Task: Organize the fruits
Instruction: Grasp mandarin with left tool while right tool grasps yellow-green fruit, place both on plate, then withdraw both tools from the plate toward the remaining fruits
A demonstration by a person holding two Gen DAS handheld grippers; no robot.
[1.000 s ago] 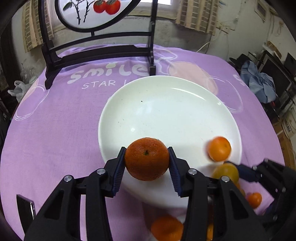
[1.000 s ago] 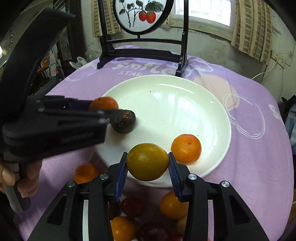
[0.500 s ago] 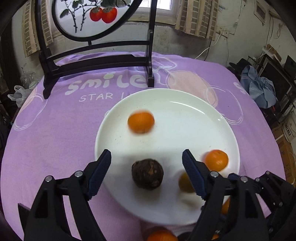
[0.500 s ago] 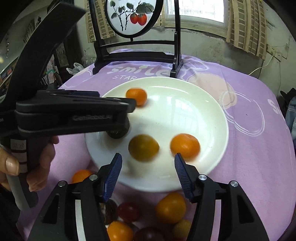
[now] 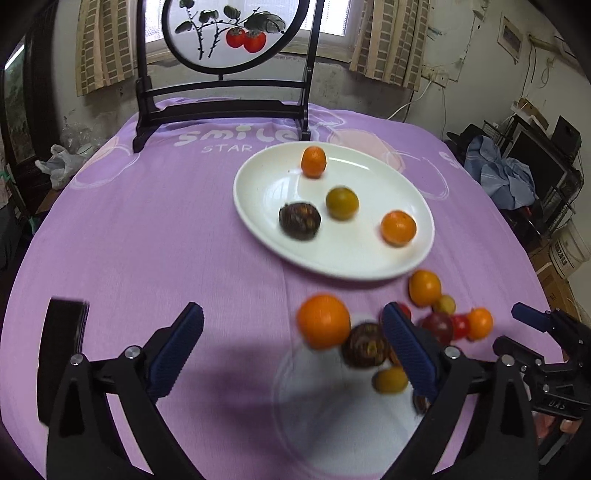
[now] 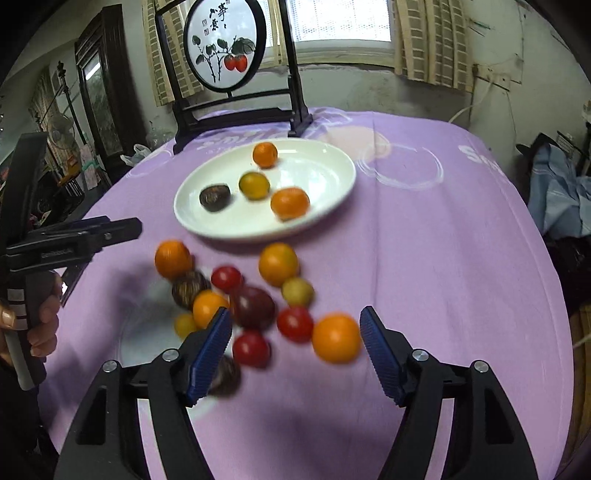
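Note:
A white plate point(image 5: 258, 206) point(image 6: 325, 177) on the purple cloth holds two oranges point(image 5: 313, 161) point(image 5: 398, 227), a yellow-green citrus point(image 5: 342, 203) and a dark brown fruit point(image 5: 299, 221). A loose pile of fruit lies nearer me: an orange point(image 5: 324, 320) point(image 6: 173, 259), a brown fruit point(image 5: 365, 345), red tomatoes point(image 6: 294, 324) and another orange point(image 6: 336, 338). My left gripper point(image 5: 293, 349) is open and empty above the pile's left side. My right gripper point(image 6: 295, 350) is open and empty over the pile's near edge.
A black wooden stand with a round painted screen point(image 5: 236, 33) point(image 6: 225, 48) stands at the table's far side. A faint round white patch point(image 5: 332, 406) marks the cloth near me. Clutter and blue cloth point(image 5: 506, 177) lie beyond the right table edge.
Both grippers let go of their fruit onto the plate, opened wide, and pulled back toward me and up. The plate now looks farther away; the loose pile is in front.

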